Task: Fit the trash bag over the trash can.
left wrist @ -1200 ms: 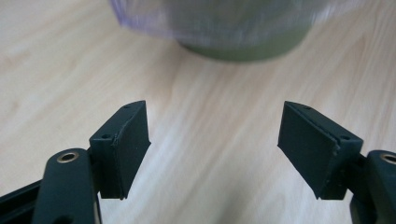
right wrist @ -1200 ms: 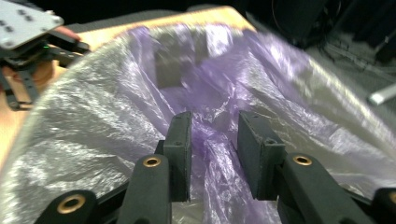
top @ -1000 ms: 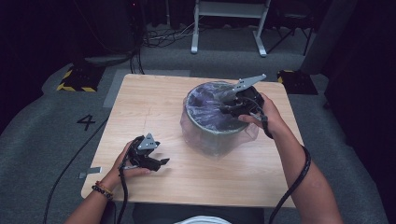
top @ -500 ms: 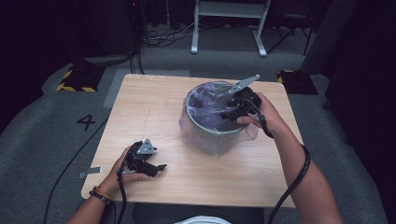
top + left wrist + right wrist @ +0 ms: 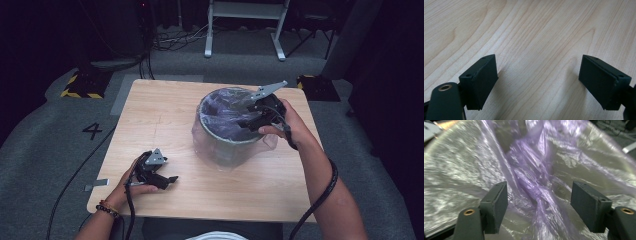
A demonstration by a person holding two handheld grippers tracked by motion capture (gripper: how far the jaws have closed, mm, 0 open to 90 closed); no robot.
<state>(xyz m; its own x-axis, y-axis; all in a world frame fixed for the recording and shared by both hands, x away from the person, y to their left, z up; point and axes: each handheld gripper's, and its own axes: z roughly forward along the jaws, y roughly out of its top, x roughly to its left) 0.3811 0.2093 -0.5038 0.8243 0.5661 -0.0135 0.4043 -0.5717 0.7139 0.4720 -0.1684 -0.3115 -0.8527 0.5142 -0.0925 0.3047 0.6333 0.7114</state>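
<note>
The right gripper (image 5: 539, 205), jaws wide, is seen over purple bag folds (image 5: 534, 182); the left gripper (image 5: 539, 82), equally wide, rests at the table's (image 5: 165, 115) 7 o'clock.

Purple bag (image 5: 534, 187), pale wood-grain table (image 5: 536, 32)

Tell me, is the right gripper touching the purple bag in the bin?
Cannot tell. In the right gripper view the right gripper has its jaws open around folds of the purple bag, but neither contact nor gap shows plainly.
</note>
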